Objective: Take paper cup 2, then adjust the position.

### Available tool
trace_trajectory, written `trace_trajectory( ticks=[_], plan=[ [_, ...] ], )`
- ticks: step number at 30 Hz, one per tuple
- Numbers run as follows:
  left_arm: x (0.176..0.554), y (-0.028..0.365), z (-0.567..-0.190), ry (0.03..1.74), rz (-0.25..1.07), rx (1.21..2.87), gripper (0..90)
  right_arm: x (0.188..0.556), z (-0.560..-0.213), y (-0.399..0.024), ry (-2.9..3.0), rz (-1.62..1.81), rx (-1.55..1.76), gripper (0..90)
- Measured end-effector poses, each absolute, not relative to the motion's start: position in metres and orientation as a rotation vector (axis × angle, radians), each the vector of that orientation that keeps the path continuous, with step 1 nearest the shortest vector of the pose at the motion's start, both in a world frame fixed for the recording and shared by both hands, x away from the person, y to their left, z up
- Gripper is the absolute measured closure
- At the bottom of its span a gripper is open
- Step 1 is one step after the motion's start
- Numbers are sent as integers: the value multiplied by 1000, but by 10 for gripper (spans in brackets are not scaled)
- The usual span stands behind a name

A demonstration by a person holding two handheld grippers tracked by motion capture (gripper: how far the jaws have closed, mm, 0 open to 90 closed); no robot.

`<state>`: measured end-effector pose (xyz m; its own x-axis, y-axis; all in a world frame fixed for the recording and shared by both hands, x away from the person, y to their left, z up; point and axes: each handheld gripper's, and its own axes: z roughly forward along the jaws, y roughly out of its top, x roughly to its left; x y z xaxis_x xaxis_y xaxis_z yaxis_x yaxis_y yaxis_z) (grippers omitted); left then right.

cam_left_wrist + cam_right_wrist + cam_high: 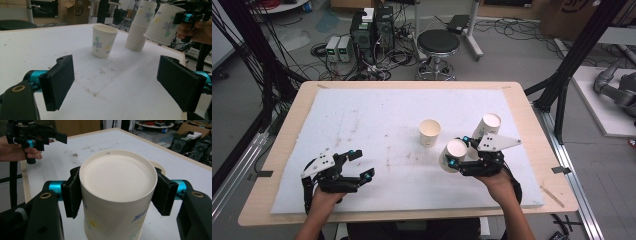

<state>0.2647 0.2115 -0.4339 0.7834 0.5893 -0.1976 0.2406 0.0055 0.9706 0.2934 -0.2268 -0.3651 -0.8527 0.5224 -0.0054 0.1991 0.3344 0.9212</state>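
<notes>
The right tool (455, 151) holds a paper cup (454, 154) by its sides; in the right gripper view the two black pads press on the cup wall from left and right, so the jaws are closed on it. The cup is upside down and tilted, with its flat bottom turned toward that tool's camera. Its long axis leans away from the vertical, and in the left gripper view the cup hangs above the surface (377, 115), clear of it.

Just behind the right tool is a stack of cups (486, 131), also upside down. A single upright cup (430, 132) with its mouth open stands to the left of the held cup, near it but apart. The upright cup lies forward and to the left of the right tool, so this hand is much nearer to it than the other. I judge that the coming move depends on this relation: the held cup must go left and be turned upright to stand beside the single one, though its final place is not certain.

The left tool (357, 165) rests low at the near left of the surface, jaws wide apart and empty, well apart from all the cups.
</notes>
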Motion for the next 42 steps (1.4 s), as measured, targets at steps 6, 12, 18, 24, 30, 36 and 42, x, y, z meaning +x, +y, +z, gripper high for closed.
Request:
trace_trajectory(
  ticks=[6, 12, 18, 24, 30, 36, 42],
  plan=[
    [268, 210, -436, 684, 293, 1581, 148, 292, -366, -226, 2300, 1530, 644, 351],
    [268, 208, -435, 671, 296, 1600, 151, 292, -369, -224, 2314, 1526, 650, 351],
    [268, 206, -434, 659, 283, 1600, 151, 292, -370, -222, 2319, 1536, 647, 351],
    [269, 191, -432, 610, 264, 1607, 153, 287, -376, -217, 2355, 1530, 630, 351],
    [268, 172, -430, 485, 272, 1646, 170, 284, -374, -212, 2363, 1557, 602, 351],
    [268, 148, -430, 431, 200, 1684, 159, 285, -376, -207, 2379, 1577, 587, 351],
    [274, 122, -430, 399, 180, 1713, 154, 283, -376, -202, 2399, 1582, 579, 351]
  ],
)
